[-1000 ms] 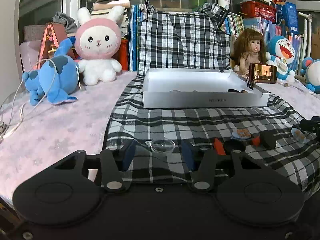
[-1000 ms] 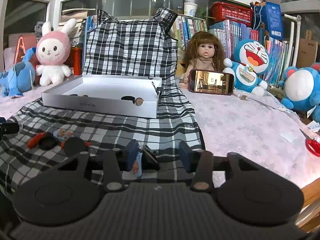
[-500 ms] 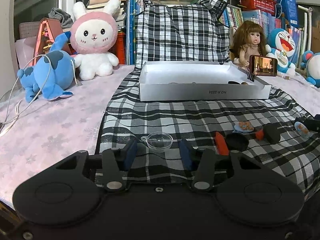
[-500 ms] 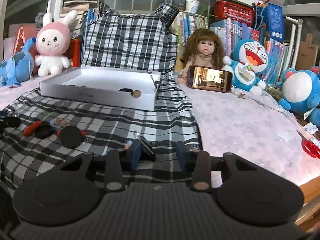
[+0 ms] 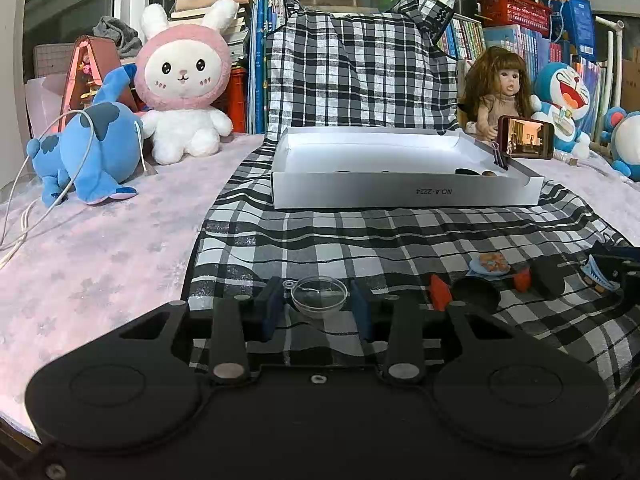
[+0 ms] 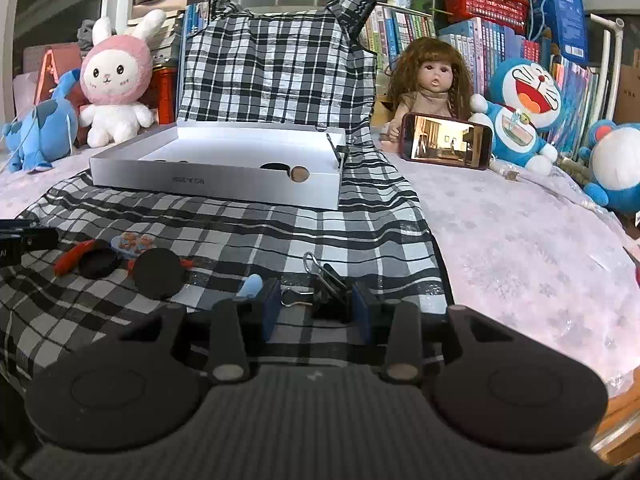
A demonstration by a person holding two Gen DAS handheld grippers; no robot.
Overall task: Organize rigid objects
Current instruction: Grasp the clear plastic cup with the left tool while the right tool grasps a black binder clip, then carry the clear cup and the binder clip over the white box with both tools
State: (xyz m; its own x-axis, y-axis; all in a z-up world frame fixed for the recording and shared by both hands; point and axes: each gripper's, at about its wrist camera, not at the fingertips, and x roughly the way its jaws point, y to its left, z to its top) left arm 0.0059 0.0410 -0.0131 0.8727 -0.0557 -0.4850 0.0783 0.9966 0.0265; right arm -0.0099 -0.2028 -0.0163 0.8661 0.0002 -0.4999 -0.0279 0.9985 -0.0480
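A clear plastic dome [image 5: 319, 298] lies on the plaid cloth between the blue pads of my open left gripper [image 5: 316, 312]. A black binder clip [image 6: 326, 294] lies between the pads of my open right gripper [image 6: 316, 312]; I cannot tell whether they touch it. A white shallow box [image 5: 404, 196] [image 6: 216, 178] stands further back with several small items inside. Black round lids [image 6: 156, 268] [image 5: 476, 296], red pieces [image 5: 439, 297] and a printed sticker disc [image 6: 132, 242] [image 5: 490, 263] lie loose on the cloth. A light blue clip [image 6: 250, 286] lies left of the right gripper.
A plush rabbit [image 5: 182, 92], blue plush [image 5: 90, 148], doll [image 6: 430, 88], phone [image 6: 446, 146] and Doraemon toys [image 6: 520, 116] line the back. Books stand behind. A white cable [image 5: 24, 208] trails at the left. The pink bedcover [image 6: 520, 240] flanks the cloth.
Both grippers have moved forward and lower. The dome now sits between the left pads, the binder clip between the right pads.
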